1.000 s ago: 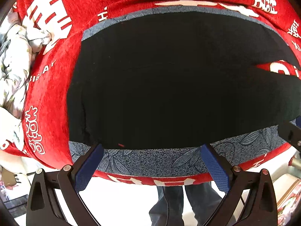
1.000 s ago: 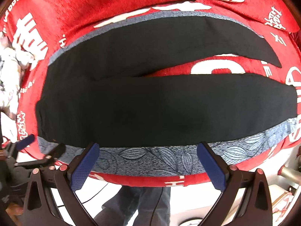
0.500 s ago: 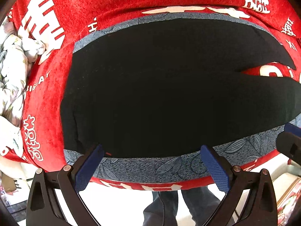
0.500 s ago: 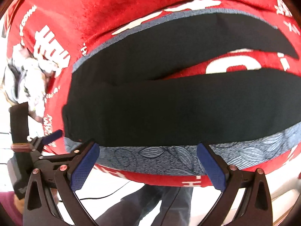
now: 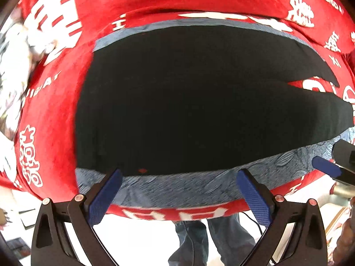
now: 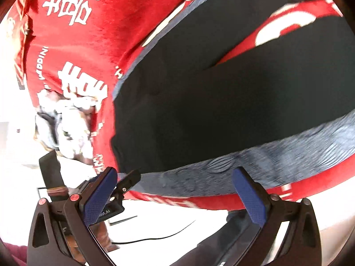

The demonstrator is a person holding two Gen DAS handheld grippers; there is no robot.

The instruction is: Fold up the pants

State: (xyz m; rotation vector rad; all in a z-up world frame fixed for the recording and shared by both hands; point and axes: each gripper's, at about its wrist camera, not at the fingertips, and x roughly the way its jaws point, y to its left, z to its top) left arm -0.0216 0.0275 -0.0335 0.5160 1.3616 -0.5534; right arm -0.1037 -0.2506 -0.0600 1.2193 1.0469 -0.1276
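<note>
Both grippers gape wide, holding nothing: the left gripper and right gripper hover at the near edge of the black pants spread flat on the red cloth.

Red cloth-covered table bears grey patterned mat

Red printed cloth, crumpled pale fabric
</note>
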